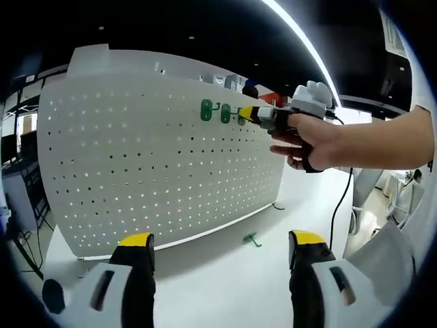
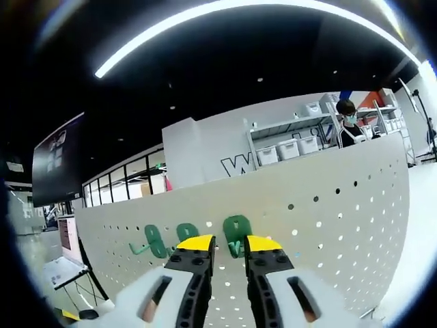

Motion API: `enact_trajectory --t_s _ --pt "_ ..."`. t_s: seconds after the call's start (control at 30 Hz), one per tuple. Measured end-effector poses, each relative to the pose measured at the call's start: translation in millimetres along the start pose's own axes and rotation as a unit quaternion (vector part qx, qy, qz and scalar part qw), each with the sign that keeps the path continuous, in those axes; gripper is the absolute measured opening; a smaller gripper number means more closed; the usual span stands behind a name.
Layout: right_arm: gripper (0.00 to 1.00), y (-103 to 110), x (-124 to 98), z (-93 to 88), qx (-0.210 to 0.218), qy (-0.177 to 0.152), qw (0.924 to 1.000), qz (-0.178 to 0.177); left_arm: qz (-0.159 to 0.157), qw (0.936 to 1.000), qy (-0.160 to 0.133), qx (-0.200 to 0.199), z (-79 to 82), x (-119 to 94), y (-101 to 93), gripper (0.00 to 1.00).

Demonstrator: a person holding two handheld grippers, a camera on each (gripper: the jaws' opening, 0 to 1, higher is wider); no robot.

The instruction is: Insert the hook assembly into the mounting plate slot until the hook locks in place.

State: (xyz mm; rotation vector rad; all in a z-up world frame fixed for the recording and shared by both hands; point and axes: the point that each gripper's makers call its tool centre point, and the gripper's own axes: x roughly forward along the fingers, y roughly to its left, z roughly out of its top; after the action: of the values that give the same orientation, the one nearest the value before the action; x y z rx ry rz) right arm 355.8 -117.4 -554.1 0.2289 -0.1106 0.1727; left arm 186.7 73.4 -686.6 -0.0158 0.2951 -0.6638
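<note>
The white pegboard [image 1: 150, 157] stands upright on the white table. Two green hooks [image 1: 206, 110] [image 1: 225, 113] hang near its top edge. A third green hook [image 1: 241, 117] sits against the board beside them, held by my right gripper [image 1: 258, 114] in a person's hand. In the right gripper view this hook [image 2: 236, 232] shows between the yellow-tipped jaws of my right gripper [image 2: 229, 244], which are shut on it at the pegboard [image 2: 328, 205]. The other two hooks [image 2: 186, 232] [image 2: 151, 240] hang to its left. My left gripper [image 1: 222, 240] is open, low before the board, holding nothing.
A spare green hook [image 1: 252, 238] lies on the table [image 1: 218, 287] in front of the board's right end. A black cable [image 1: 339, 205] hangs from the right gripper. Shelves with white bins [image 2: 287, 147] and a person [image 2: 349, 119] stand behind the board.
</note>
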Motion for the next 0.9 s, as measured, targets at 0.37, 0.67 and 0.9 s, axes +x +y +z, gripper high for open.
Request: enact_trajectory --t_s 0.37,0.67,0.9 --pt "0.35 -1.6 -13.3 3.0 0.023 0.008 0.9994 0.025 -0.006 1.0000 -0.002 0.001 0.5 2.0 -4.9 0.83" --pt "0.57 18.7 -22.1 4.1 0.008 0.005 0.9959 0.090 -0.006 1.0000 0.000 0.003 -0.8 1.4 -6.6 0.83" --pt "0.65 24.8 -23.1 2.5 0.013 0.008 0.9940 0.108 -0.006 1.0000 -0.002 0.004 0.9 1.7 -7.7 0.83"
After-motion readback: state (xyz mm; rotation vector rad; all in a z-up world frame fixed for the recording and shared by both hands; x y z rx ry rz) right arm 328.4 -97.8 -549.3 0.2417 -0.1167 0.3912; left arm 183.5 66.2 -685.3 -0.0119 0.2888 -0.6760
